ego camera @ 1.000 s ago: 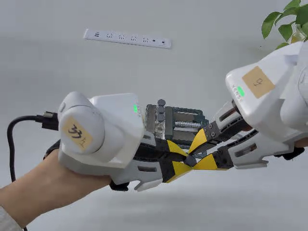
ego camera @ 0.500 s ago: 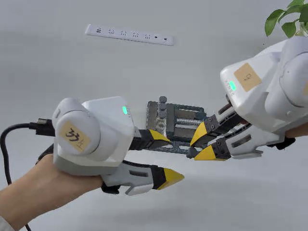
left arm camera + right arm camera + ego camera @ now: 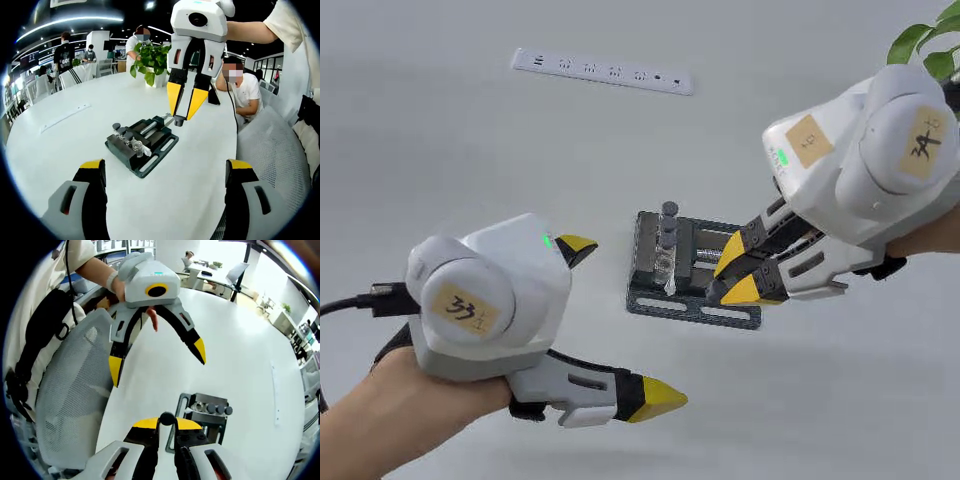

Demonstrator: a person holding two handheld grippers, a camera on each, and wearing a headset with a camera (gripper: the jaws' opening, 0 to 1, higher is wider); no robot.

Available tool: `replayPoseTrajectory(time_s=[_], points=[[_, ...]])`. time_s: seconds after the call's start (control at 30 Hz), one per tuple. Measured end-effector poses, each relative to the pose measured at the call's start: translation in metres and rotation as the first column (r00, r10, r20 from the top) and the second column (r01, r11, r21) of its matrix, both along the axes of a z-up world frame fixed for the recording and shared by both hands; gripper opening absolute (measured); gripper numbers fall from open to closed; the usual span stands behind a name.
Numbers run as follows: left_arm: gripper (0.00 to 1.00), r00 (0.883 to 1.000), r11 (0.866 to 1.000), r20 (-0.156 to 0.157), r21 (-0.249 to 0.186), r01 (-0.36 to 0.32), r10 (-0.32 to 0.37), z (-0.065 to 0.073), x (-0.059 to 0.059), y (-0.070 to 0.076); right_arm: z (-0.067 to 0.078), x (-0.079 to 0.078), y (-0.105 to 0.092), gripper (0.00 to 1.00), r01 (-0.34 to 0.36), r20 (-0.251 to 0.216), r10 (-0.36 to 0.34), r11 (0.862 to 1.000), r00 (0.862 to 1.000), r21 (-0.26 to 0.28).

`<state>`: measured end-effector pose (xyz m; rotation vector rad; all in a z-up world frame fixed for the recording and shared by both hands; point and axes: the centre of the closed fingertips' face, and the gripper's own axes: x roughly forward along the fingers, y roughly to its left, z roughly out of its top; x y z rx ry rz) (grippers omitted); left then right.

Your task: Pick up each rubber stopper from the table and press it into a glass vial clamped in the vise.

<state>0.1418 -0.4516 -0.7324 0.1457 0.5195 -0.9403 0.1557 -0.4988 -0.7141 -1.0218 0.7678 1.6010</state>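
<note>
right gripper (image 3: pixel 718 283): jaws clenched on one dark rubber stopper (image 3: pixel 166 418), pinched at the yellow tips. the stopper hangs over the screw end of the vise (image 3: pixel 692 305); whether it touches the vise cannot be told.

left gripper (image 3: pixel 618 320): jaws released and spread wide, nothing between them. it is held to the near-left of the vise, apart from it. in the head view its upper jaw is mostly hidden behind its own white housing, with just the yellow tip showing.

glass vials (image 3: pixel 667 250): a short row standing upright, clamped in the vise at the end away from the screw. several carry dark stoppers. the vials are too small to count for certain, and the fill of the clear ones cannot be made out.

vise: dark metal with a slotted base plate, flat on the white table (image 3: pixel 470 160).

left sticker (image 3: pixel 460 308): tan, on the rear cap of the left gripper. handwritten marks, possibly "33" plus a further stroke, not surely legible.

right stickers (image 3: pixel 807 140): two tan patches on the right gripper's housing. handwritten, unreadable.

power strip (image 3: pixel 602 71): white, lying beyond the vise and well apart from it. no print legible.

plant (image 3: pixel 925 50): green leaves to the far right of the vise, cut off at the picture corner.

cable (image 3: pixel 350 303): black, plugged into the back of the left gripper, cut off at the edge.
</note>
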Motion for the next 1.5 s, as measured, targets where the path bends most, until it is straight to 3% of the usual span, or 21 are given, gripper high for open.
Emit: replayPoseTrajectory(time_s=[0.23, 0.4, 0.77, 1.03, 1.23, 1.27, 1.37, 1.5], points=[[0.99, 0.999, 0.999, 0.005, -0.011, -0.041, 0.041, -0.001, 0.004, 0.009, -0.008, 0.023, 0.012, 0.06, -0.038, 0.031, 0.039, 0.999, 0.999, -0.026], [0.99, 0.997, 0.997, -0.009, -0.015, -0.076, 0.076, -0.008, 0.006, 0.018, -0.022, 0.038, 0.023, 0.06, -0.06, 0.064, 0.063, 0.997, 0.996, -0.05], [0.98, 0.994, 0.993, -0.018, -0.024, -0.112, 0.111, -0.011, 0.006, 0.026, -0.039, 0.051, 0.032, 0.05, -0.06, 0.064, 0.065, 0.995, 0.996, -0.084], [0.97, 0.991, 0.991, -0.019, -0.029, -0.129, 0.129, -0.012, 0.007, 0.029, -0.044, 0.053, 0.034, 0.05, -0.085, 0.074, 0.093, 0.991, 0.993, -0.106], [0.96, 0.99, 0.99, -0.028, -0.034, -0.139, 0.138, -0.015, 0.004, 0.031, -0.044, 0.055, 0.037, 0.05, -0.21, 0.14, 0.225, 0.971, 0.964, -0.115], [0.96, 0.99, 0.989, -0.03, -0.034, -0.141, 0.14, -0.016, 0.004, 0.032, -0.045, 0.056, 0.037, 0.05, -0.245, 0.155, 0.263, 0.961, 0.952, -0.125], [0.96, 0.989, 0.989, -0.036, -0.033, -0.147, 0.145, -0.018, 0.004, 0.033, -0.047, 0.054, 0.034, 0.05, -0.307, 0.157, 0.329, 0.94, 0.931, -0.147], [0.96, 0.988, 0.988, -0.039, -0.035, -0.148, 0.147, -0.019, 0.004, 0.034, -0.049, 0.054, 0.032, 0.05, -0.343, 0.162, 0.368, 0.925, 0.915, -0.165]])
